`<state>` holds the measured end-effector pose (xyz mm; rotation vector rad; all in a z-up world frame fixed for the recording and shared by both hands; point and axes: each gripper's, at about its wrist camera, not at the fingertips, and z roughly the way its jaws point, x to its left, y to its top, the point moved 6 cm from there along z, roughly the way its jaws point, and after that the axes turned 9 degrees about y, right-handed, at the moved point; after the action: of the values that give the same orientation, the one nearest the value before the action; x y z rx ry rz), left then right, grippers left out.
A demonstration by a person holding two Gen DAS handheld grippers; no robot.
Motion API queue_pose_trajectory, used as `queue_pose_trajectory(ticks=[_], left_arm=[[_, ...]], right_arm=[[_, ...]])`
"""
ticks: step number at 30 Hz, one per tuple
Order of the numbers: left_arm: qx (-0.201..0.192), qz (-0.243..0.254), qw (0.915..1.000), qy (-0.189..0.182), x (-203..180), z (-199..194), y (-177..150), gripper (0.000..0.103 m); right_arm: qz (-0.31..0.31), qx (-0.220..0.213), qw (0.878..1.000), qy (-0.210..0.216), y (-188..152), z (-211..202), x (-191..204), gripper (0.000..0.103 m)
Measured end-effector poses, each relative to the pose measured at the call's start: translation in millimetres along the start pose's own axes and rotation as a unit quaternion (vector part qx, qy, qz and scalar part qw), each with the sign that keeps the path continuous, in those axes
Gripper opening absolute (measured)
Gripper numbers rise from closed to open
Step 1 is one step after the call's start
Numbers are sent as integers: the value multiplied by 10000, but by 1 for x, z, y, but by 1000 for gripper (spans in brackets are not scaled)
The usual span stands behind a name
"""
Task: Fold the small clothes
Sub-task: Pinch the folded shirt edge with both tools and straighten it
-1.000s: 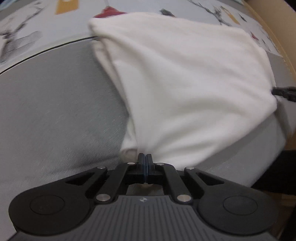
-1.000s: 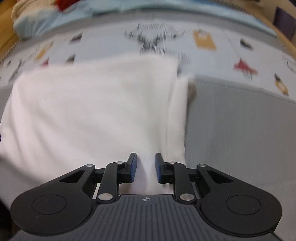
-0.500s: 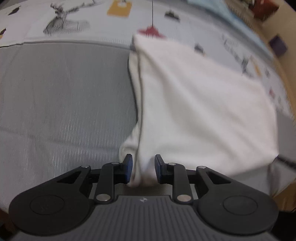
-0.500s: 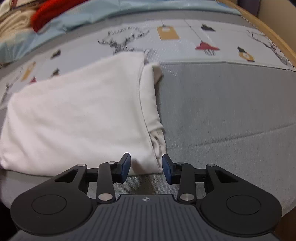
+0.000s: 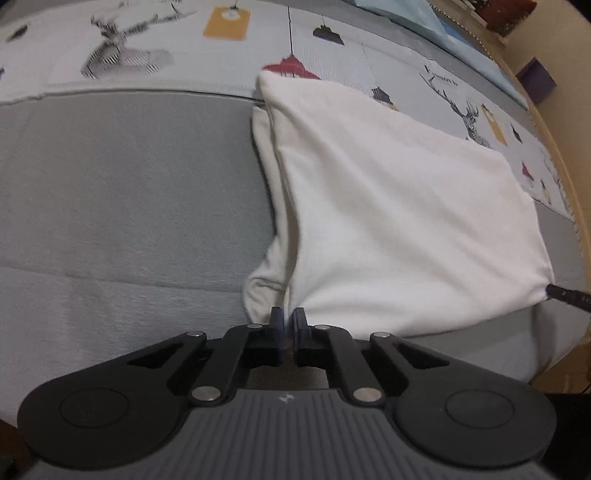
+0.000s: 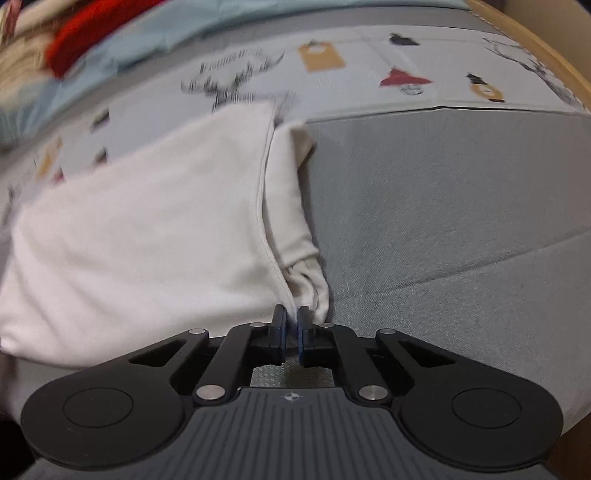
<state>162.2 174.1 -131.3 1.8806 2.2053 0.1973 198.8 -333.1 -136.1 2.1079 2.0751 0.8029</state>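
The left gripper [image 5: 288,321] has just closed its jaws on the near corner of the white garment [image 5: 399,221], and the right gripper [image 6: 291,319] has just closed on the opposite near corner, where a hemmed edge and a tucked-under flap [image 6: 291,206] meet. The garment lies flat ahead of both tools on the grey bed cover [image 5: 129,192], stretched between the two pinches, its far edge reaching the printed sheet [image 5: 147,44]. The step in hand looks like lifting the near hem to carry it over toward the far edge. To do it well, both corners should rise together and stay level, with enough tension between them to keep the cloth from sagging, and each pinch should hold every layer, since the flaps beside each tool could slip free. Outward of each tool the cover is bare, giving room to swing. Farther ahead in the right view lie a red item [image 6: 92,33] and pale blue bedding [image 6: 207,22], well clear.
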Motion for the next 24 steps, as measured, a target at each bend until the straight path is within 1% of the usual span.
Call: queue_pose_trajectory(ticks=[1,3,4,5,6,7,8,9,11,12,13,14,15,17,19,20,21,22,24], left_arm=[[97,72,9999,50,-1,3,-4,5],[369,377,9983,233,-10,16,-11,5],[447,473,9973,337,-10,19,-14,4],[507,482,9964,477,-9,20,-15,5],[507,397,9965,535,-6,20,-13,6],[425,281,9973,533,-3,17,-10,6],[215,173,9985,476,-1,10,-4,6],[-12,101,9992,389,-1,3,2,7],[-445,20,9989,128,-4,-11,12,7],[-531,10,9986,25,-6,-12,15,6],[-561,21,9984,-64,-11,-11,21,6],[-557,71,9984,-111,-16,-9,23,6],[-532,144,9984,-87,-20,-6,21,6],[-344,330,9988,142,-22,6,16,7],[174,492,9968,603,-15,29,7,9],[353,499,9955,722,-12,36,3,17],[312,397,9961,725,-10,34,5,20],[163,224,9976,637,-7,27,10,20],[-248,-103,9989,383,-2,10,21,20]], right_arm=[[36,153,9998,-97,-4,5,-5,5],[107,532,9982,-253,-13,17,-10,5],[76,632,9974,-337,-15,19,-11,5],[63,607,9973,-404,-14,18,-11,5],[104,518,9977,-425,-11,14,-10,5],[154,327,9983,-449,-5,6,-8,5],[149,97,9987,-475,1,-2,-6,5],[92,-232,9985,-490,8,-13,-4,5],[-92,-749,9965,-347,20,-27,3,5],[-166,-818,9962,-252,22,-28,6,5],[-237,-784,9965,-158,23,-24,10,5],[-311,-655,9973,-75,22,-18,13,5],[-393,-486,9980,-62,20,-9,16,5],[-539,-141,9982,-225,16,9,17,6],[-677,299,9954,-611,7,25,10,11],[-705,399,9938,-755,5,28,6,27],[-699,351,9935,-828,8,26,5,35],[-657,258,9944,-790,12,23,5,34],[-547,-78,9969,-566,22,11,10,34]])
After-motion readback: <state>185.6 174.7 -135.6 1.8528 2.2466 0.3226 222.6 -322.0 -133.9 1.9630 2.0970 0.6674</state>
